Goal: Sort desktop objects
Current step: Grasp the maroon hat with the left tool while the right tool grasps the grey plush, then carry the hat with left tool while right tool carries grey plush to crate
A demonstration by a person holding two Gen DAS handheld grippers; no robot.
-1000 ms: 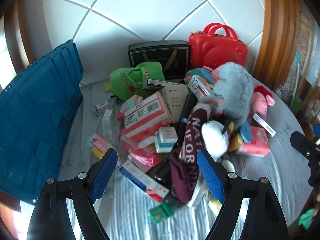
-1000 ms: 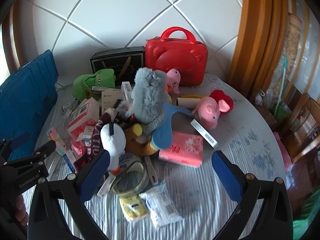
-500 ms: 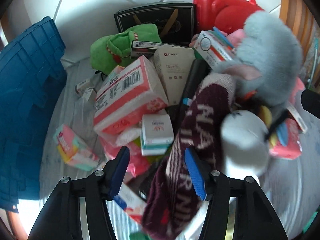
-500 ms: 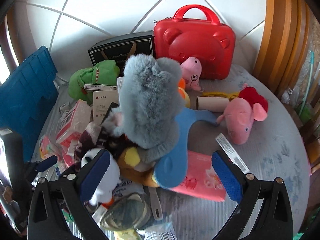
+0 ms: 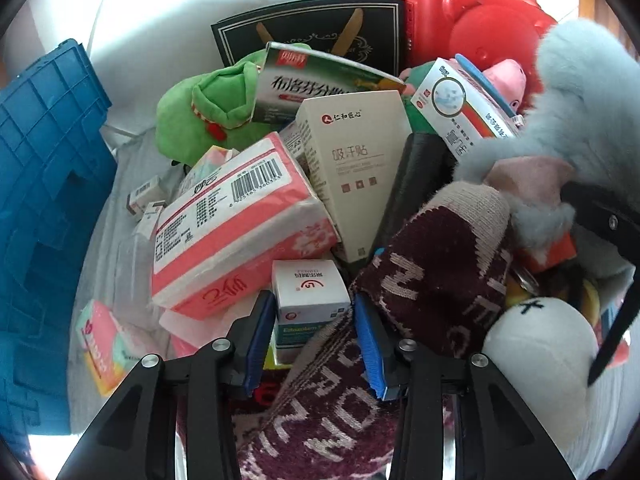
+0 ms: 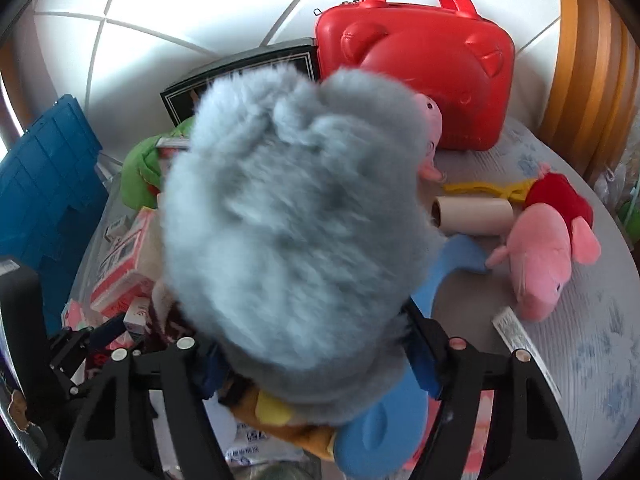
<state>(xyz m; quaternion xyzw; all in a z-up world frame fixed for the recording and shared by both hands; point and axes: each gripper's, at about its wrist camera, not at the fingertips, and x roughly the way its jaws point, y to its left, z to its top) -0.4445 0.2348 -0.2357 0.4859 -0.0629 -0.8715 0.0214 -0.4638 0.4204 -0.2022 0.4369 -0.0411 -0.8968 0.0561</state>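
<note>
A small white box (image 5: 309,286) with a red logo lies on a teal box in the pile, beside a pink tissue pack (image 5: 232,220) and a maroon knit cloth (image 5: 436,264). My left gripper (image 5: 312,304) is closing on the white box, its blue pads (image 5: 260,332) against both sides. In the right wrist view a fluffy grey plush toy (image 6: 296,216) fills the middle. My right gripper (image 6: 316,360) is closing around its lower part, and the blue pads (image 6: 424,364) sink into the fur. The toy's blue foot (image 6: 380,432) hangs below.
A blue crate (image 5: 40,200) stands at the left. A red case (image 6: 416,80) and a black gift box (image 5: 312,28) stand against the white wall. A green plush (image 5: 200,112), medicine boxes, a pink pig plush (image 6: 544,248) and a cardboard tube (image 6: 472,212) lie around.
Both grippers have come down and forward into the pile and narrowed. The left one now brackets the small white box; the right one now has the grey plush between its pads.
</note>
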